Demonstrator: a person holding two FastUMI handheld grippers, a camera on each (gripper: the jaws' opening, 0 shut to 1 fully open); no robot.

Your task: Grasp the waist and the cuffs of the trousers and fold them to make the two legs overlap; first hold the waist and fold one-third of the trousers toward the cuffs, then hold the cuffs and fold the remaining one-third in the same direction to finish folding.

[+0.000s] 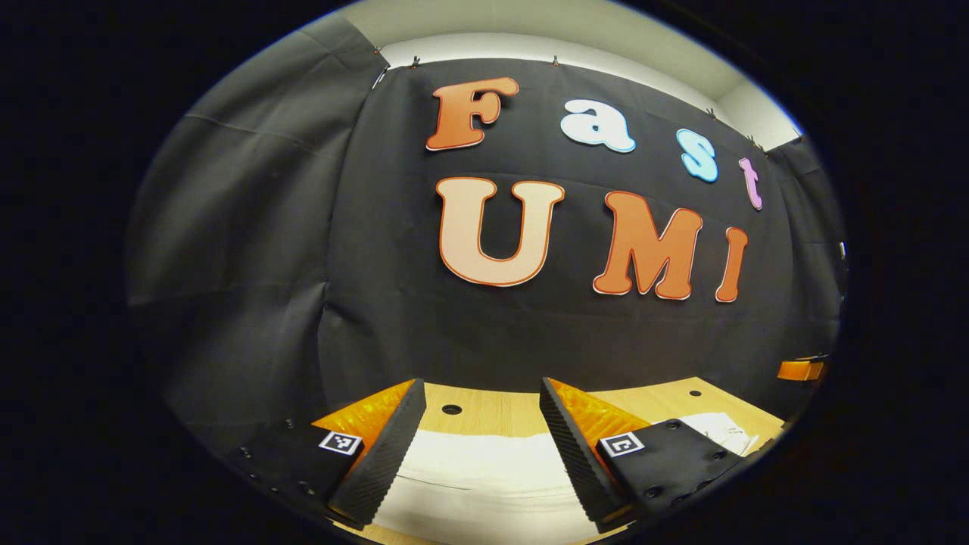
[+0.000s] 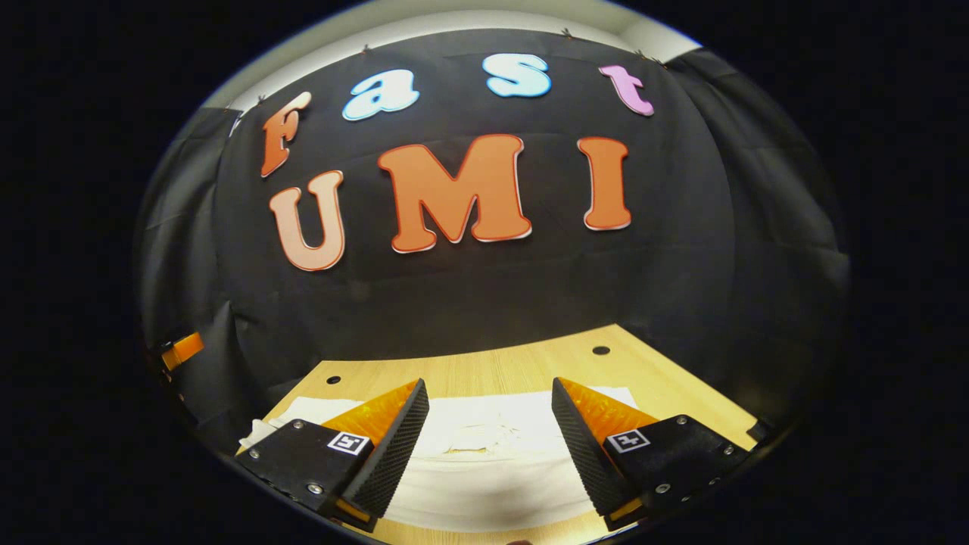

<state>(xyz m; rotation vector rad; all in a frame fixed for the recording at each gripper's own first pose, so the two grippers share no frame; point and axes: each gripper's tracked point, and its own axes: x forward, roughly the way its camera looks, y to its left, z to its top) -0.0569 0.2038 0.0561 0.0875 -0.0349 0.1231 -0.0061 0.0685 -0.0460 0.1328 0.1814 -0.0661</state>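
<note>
White trousers [image 1: 484, 469] lie flat on the wooden table [image 1: 500, 409], below and between the fingers of my left gripper [image 1: 482, 390], which stands open above the cloth. In the right gripper view the same white trousers [image 2: 484, 454] spread across the table [image 2: 515, 367], with a small wrinkled patch in the middle. My right gripper [image 2: 490, 387] is open too and hovers over the cloth with nothing between its fingers. Which end is waist or cuffs I cannot tell.
The booth's black cloth wall stands close behind the table. Small round holes [image 1: 452, 409] [image 2: 601, 350] dot the tabletop. An orange part [image 1: 801, 370] shows at the right edge of the left gripper view, and an orange part [image 2: 182, 350] shows at the left edge of the right gripper view.
</note>
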